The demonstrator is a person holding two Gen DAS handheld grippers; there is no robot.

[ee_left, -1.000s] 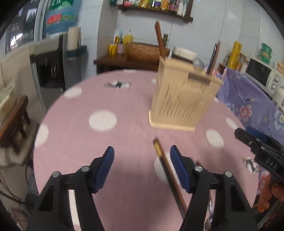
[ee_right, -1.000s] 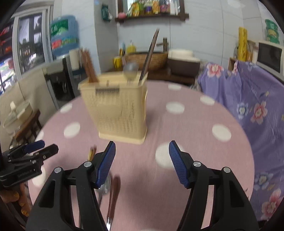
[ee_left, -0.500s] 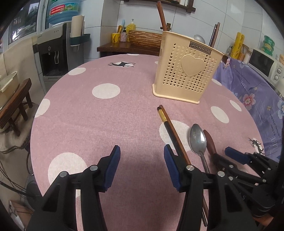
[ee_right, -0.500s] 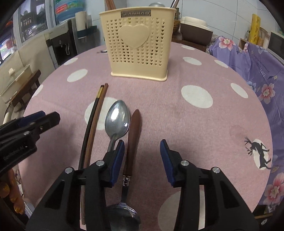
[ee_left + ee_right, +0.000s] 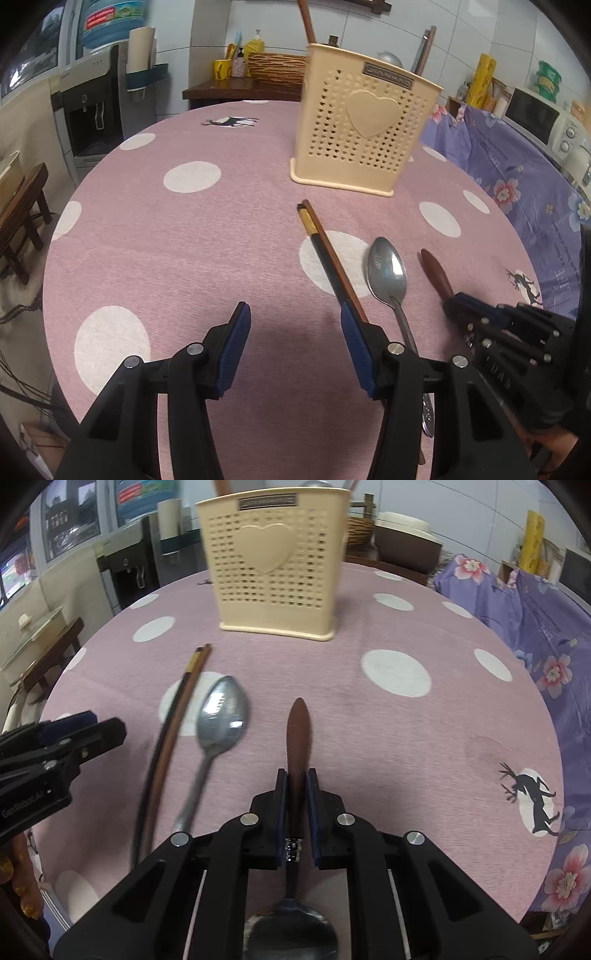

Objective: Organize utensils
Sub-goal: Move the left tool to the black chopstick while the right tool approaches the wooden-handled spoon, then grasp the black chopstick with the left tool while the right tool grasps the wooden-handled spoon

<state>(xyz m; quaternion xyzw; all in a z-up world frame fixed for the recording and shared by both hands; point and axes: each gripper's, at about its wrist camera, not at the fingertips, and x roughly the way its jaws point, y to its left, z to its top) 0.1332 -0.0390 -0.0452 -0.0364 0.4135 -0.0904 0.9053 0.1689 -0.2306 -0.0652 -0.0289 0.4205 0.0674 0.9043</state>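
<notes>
Right hand-held gripper (image 5: 295, 808): you are clamping its blue pads tight on the brown wooden handle of the metal-bowled spoon (image 5: 297, 734), near the worktop's near edge; whether the spoon is touching the cloth I cannot tell.

Left hand-held gripper (image 5: 291, 343): you are holding it wide open and empty over the round worktop in the pink cloth with white dots (image 5: 184, 229), beside the pair of dark brown chopsticks (image 5: 328, 254).

Progress: you are partway, judging by the layout. Some utensils are already standing in the holder; three items are not yet filed.

Left to do: the chopsticks and the plain steel spoon (image 5: 218, 731) are lying side by side on the cloth, between the holder and the near edge; the wooden-handled spoon is in your grip but not yet delivered.

Container: the cream perforated plastic utensil holder with a heart on its front (image 5: 365, 129) is standing upright toward the worktop's far edge.

Contents: a brown handle, a rounded metal piece and thin dark sticks are showing above its rim; which compartments they are occupying I cannot tell.
</notes>
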